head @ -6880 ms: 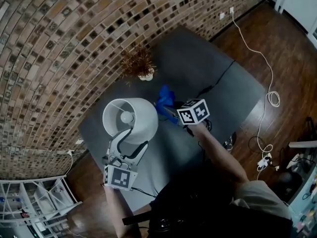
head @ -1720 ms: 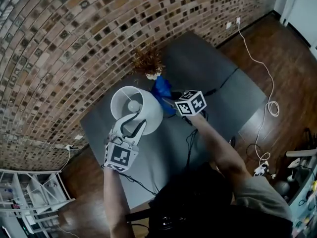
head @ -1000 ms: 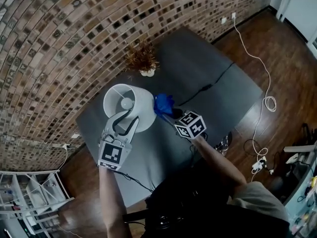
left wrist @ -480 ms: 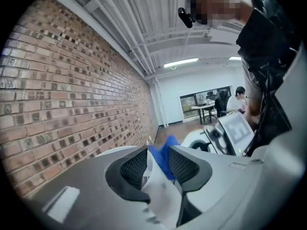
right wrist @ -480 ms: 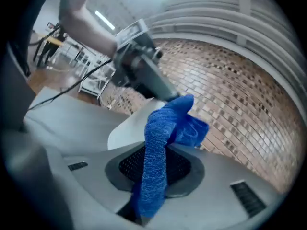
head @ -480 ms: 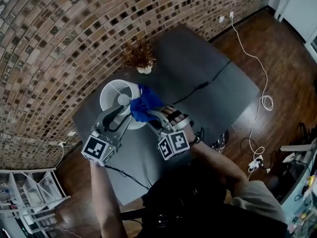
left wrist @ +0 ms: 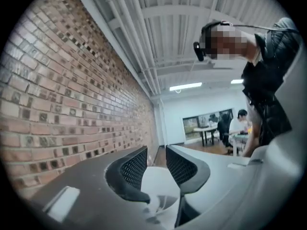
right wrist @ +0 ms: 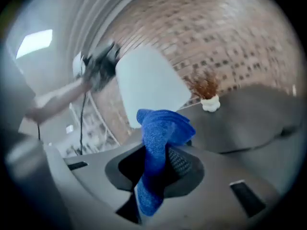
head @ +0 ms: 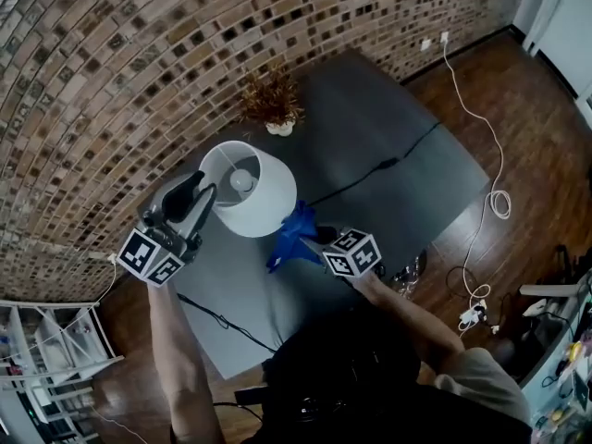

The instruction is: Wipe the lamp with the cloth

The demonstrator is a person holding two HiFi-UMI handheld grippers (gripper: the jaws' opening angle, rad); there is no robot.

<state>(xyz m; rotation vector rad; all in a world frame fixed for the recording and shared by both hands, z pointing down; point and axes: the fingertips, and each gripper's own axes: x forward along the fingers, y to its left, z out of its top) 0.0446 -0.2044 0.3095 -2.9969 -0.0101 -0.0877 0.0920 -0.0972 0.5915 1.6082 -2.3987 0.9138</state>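
Lamp stood on the dark grey table, toward the brick wall side. Its white shade opened up at your head cam w/ the bulb showing inside; base was hidden under the shade. Cloth, blue, hung just below-right of the shade's lower edge in the head view. Couldn't tell whether it touched the shade.

Your right gripper was clamped on that cloth. In the right gripper view the fabric was pinched btwn the two pads, bunched up above them, w/ a tail hanging out below, and the shade sat close behind it.

Your left gripper was at the shade's left, just beside the rim, pointing roughly level. Its jaws stood a narrow gap apart and had just been closing, w/ nothing btwn them. Only wall and room showed through the gap.

Further out:
- A small plant w/ dry brownish foliage sat in a white pot nr the table's far edge.
- A black cable ran across the tabletop.
- A white cable lay on the wood floor.
- A white shelf unit stood at lower left.
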